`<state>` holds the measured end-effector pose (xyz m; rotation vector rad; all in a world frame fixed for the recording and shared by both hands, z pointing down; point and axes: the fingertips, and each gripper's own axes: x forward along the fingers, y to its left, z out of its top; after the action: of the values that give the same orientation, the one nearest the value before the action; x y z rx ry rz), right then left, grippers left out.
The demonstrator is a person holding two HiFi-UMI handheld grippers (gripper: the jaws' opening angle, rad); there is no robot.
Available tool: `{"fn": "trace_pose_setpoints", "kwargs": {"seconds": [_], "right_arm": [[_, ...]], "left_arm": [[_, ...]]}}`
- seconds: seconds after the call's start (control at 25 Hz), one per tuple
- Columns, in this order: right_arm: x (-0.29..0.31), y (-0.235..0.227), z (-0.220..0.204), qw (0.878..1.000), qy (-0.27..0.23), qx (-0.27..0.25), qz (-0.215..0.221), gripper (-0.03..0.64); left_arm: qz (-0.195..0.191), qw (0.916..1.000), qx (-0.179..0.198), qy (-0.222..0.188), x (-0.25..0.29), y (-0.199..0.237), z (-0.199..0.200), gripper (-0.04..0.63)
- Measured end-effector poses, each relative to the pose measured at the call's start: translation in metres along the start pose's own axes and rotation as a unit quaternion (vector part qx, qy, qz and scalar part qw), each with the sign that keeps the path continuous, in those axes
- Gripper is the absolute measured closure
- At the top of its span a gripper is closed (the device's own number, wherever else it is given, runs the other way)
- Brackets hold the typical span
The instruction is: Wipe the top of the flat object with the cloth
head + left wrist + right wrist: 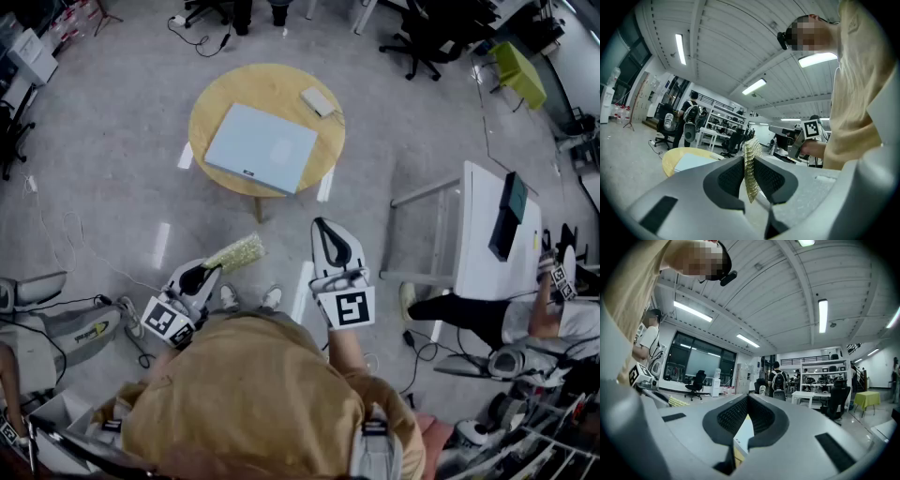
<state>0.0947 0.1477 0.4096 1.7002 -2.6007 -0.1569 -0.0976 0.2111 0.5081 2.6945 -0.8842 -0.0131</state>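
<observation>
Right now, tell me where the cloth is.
In the head view, the cloth sits clamped in the left gripper, lower left of centre, short of the round table.

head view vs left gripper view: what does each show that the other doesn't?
Head view only: the small white pad near the table's edge, and the white desk off to the right. Left gripper view only: a close look at the fingers clamped on the cloth, plus the ceiling lights. Both: the cloth, the round table, and the flat grey object lying on it.
</observation>
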Motion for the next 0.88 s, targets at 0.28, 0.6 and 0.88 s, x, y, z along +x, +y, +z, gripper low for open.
{"fn": "trace_pose_setpoints", "kwargs": {"seconds": [0.28,0.6,0.88], "right_arm": [[0.007,0.001,0.012,1.000,-0.022,0.000,-0.008,0.617],[0.000,-0.007,0.008,0.999,-0.028,0.025,0.003,0.617],[-0.014,-0.027,-0.003,0.999,-0.031,0.034,0.019,0.615]], "left_arm": [[-0.003,0.9997,-0.011,-0.024,-0.006,0.007,0.020,0.534],[0.012,0.9996,-0.011,-0.022,0.004,0.011,0.019,0.534],[0.058,0.9973,0.024,-0.037,0.015,0.022,0.029,0.534]]}}
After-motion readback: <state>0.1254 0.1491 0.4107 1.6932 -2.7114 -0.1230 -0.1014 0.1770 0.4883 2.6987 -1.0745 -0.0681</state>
